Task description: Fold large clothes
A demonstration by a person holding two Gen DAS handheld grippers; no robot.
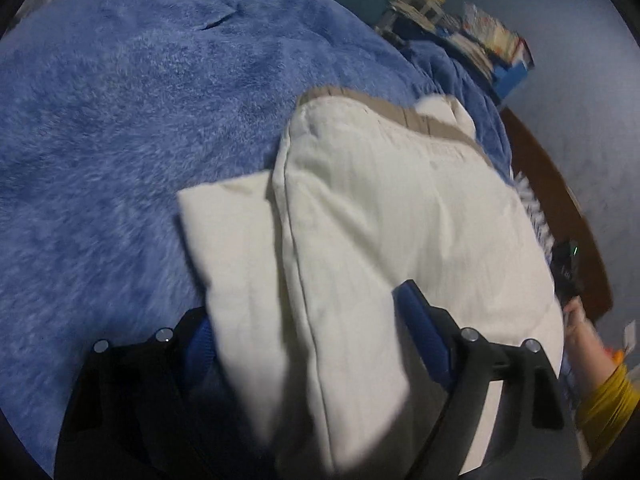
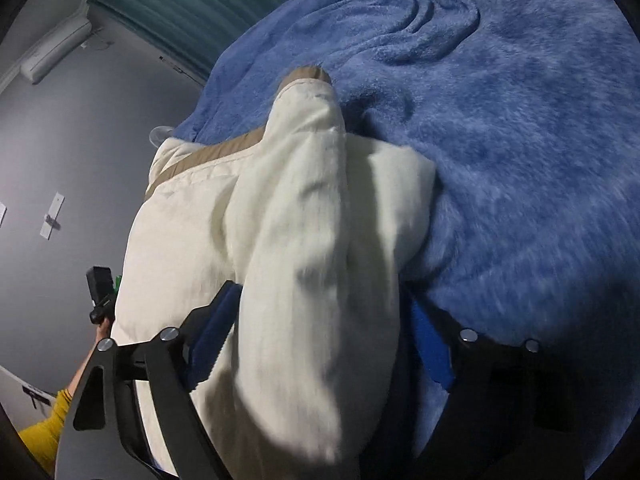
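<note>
A cream jacket (image 1: pixel 380 200) with a tan trim (image 1: pixel 432 120) lies folded on a blue fleece blanket (image 1: pixel 120 140). My left gripper (image 1: pixel 304 304) straddles a thick fold at the jacket's near edge. Its jaws stand wide, the cloth fills the gap, and the left pad is partly hidden under it. In the right wrist view the jacket (image 2: pixel 280 200) has a sleeve-like fold running towards the camera. My right gripper (image 2: pixel 320 294) stands wide around that fold, with a dark gap beside its right pad (image 2: pixel 430 344). Both grippers point steeply down at the blanket (image 2: pixel 520 160).
A wooden bed edge (image 1: pixel 560 208) borders the blanket on the right, with a cluttered shelf (image 1: pixel 480 40) beyond it. A hand (image 1: pixel 576 320) in a yellow sleeve (image 1: pixel 608 400) shows at the jacket's far side. A wall air conditioner (image 2: pixel 56 52) and teal curtain (image 2: pixel 180 4) stand behind.
</note>
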